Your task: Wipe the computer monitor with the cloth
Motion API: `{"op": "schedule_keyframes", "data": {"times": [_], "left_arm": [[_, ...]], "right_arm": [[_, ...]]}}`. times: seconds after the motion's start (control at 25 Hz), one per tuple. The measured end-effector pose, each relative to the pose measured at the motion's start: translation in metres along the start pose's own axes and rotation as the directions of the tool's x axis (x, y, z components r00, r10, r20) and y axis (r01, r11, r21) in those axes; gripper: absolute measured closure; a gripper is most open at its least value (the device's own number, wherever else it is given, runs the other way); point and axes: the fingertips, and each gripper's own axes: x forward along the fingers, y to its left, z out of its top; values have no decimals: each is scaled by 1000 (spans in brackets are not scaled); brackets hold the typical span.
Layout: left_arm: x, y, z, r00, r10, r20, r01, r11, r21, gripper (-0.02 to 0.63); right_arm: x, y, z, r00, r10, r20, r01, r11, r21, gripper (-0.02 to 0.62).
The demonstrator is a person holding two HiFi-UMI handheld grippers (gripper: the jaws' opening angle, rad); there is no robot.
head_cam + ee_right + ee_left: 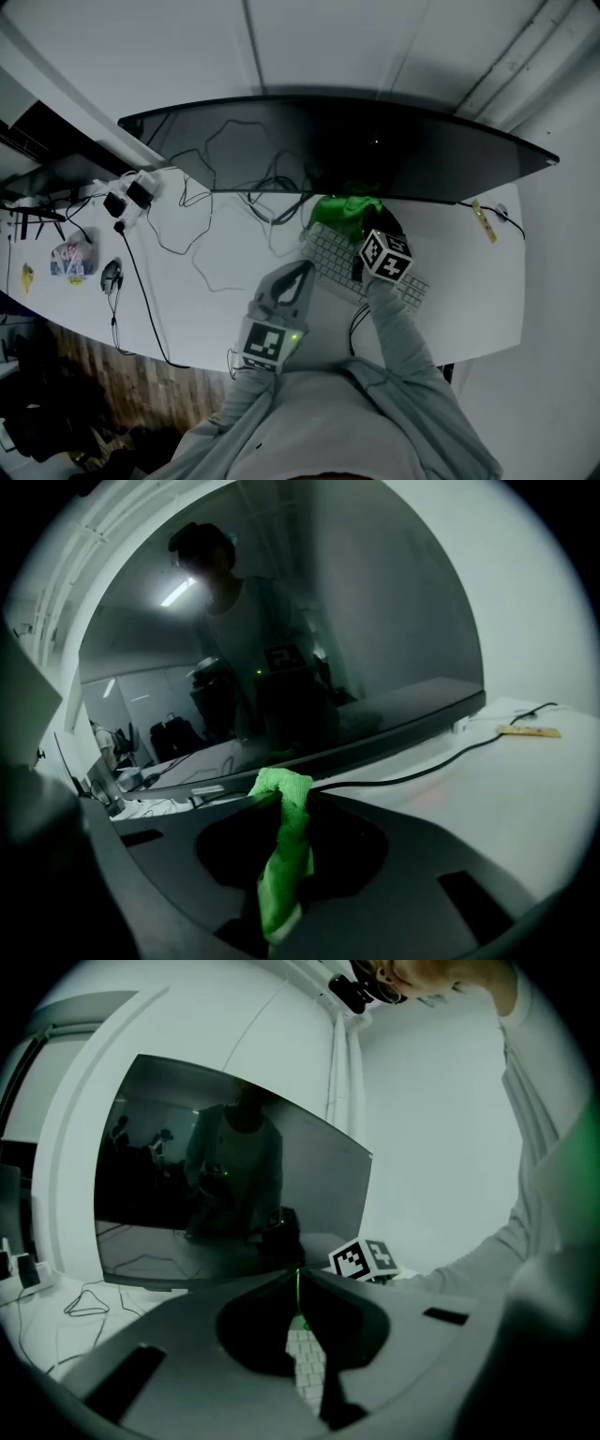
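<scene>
The wide curved monitor point(356, 141) stands dark at the back of the white desk point(187, 291). My right gripper point(354, 227) is shut on the green cloth point(345, 214) just below the screen's lower edge, over the white keyboard point(326, 255). In the right gripper view the cloth point(286, 846) runs pinched between the jaws of that gripper point(281, 794), with the monitor point(281, 667) close ahead. My left gripper point(302, 270) hovers nearer the front of the desk, shut and holding nothing. Its view shows the tips point(298, 1277) together, the keyboard point(305, 1363) below and the monitor point(234, 1194) beyond.
Loose black cables point(202, 216) sprawl over the desk left of the keyboard, running to white plugs point(131, 197). Small items point(73, 258) and a dark earpiece point(112, 275) lie near the left edge. A yellow tag point(484, 221) lies at the right. Wooden floor point(84, 394) shows below the desk's front edge.
</scene>
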Motion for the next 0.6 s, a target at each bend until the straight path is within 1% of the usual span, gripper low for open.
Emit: {"op": "schedule_keyframes", "data": {"times": [0.32, 0.48, 0.6], "left_arm": [[38, -61, 8, 999, -42, 7, 42, 999, 8, 583], [53, -78, 11, 999, -53, 11, 53, 999, 11, 583], [60, -84, 16, 999, -49, 14, 48, 999, 18, 583]], "right_arm": [[-22, -109, 27, 995, -98, 19, 97, 995, 35, 522], [-33, -155, 40, 988, -149, 31, 148, 988, 41, 522], [-40, -184, 48, 982, -183, 39, 181, 982, 51, 522]]}}
